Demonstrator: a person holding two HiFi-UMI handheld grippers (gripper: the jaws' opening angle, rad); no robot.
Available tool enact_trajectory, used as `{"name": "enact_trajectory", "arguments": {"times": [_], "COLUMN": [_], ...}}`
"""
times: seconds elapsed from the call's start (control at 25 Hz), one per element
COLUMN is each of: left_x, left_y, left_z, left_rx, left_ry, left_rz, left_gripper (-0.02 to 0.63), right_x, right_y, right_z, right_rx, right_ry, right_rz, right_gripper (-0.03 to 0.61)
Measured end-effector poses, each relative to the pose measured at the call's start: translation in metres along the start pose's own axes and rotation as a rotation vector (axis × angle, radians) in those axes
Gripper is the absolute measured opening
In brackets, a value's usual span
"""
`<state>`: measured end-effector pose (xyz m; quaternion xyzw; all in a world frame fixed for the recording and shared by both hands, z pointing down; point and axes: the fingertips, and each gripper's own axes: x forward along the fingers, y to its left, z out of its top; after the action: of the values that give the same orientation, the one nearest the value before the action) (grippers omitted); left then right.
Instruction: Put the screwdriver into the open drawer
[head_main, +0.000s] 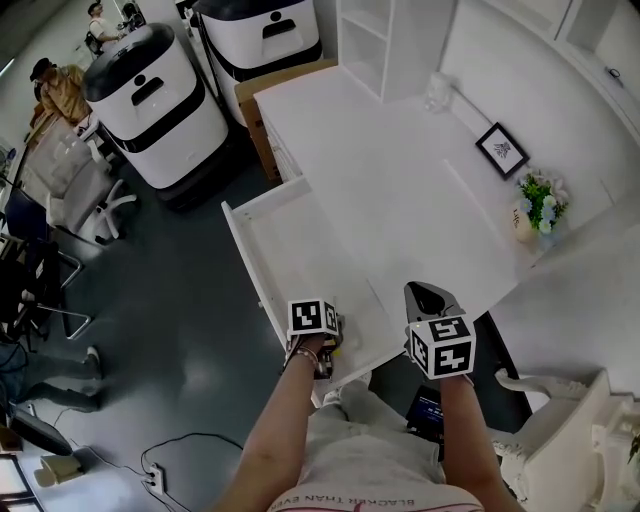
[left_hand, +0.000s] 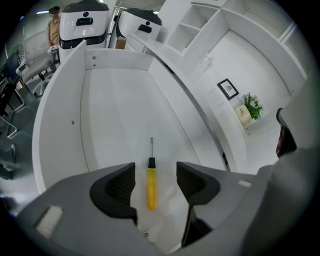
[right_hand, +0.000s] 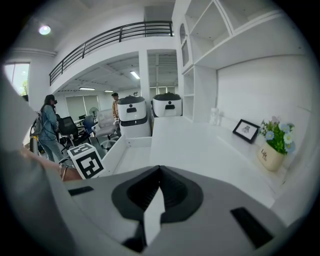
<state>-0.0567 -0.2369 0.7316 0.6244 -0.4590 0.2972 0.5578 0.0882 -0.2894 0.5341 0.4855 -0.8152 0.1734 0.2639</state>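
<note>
- The open drawer (left_hand: 59, 120), white and shallow, juts from the front of a white desk (head_main: 400, 180).
- The screwdriver (left_hand: 151, 182) lies flat on the drawer floor near its front end, with its yellow handle toward the person and its metal shaft pointing toward the drawer's back.
- The left gripper (left_hand: 155, 171) hangs over the drawer with its jaws wide apart. The screwdriver shows in the gap between them, and neither pad touches it.
- The right gripper (right_hand: 159, 174) is over the desk's front edge, jaws closed together and empty.
- A framed picture (head_main: 501, 149) and a flower pot (head_main: 538, 205) stand at the desk's far side.
</note>
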Motion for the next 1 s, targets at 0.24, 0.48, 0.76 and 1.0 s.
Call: {"name": "enact_trajectory", "arguments": {"times": [0.24,0.48,0.76,1.0], "left_x": [-0.022,-0.048,-0.080,-0.115], "left_y": [0.001,-0.001,-0.009,-0.015], "left_z": [0.020,0.043,0.071,0.100], "left_rx": [0.004,0.031,0.089,0.130], "left_ry": [-0.063,-0.132,-0.226,-0.330], "left_rz": [-0.016,-0.028,-0.029,-0.022], "left_gripper": [0.245,0.245,0.245,0.245], "right_x": [-0.007,-0.014,-0.025,-0.035], "right_y": [0.001,0.000,0.004,0.010], "right_z": [0.024,0.047,0.070,0.099], "right_rx": [-0.030,-0.046,-0.059,-0.069], "right_ry": [-0.044,-0.093,-0.147,-0.216], "right_rz": [0.005,-0.015,-0.027,-0.026], "right_gripper": [0.003,0.003,0.003,0.003]}}
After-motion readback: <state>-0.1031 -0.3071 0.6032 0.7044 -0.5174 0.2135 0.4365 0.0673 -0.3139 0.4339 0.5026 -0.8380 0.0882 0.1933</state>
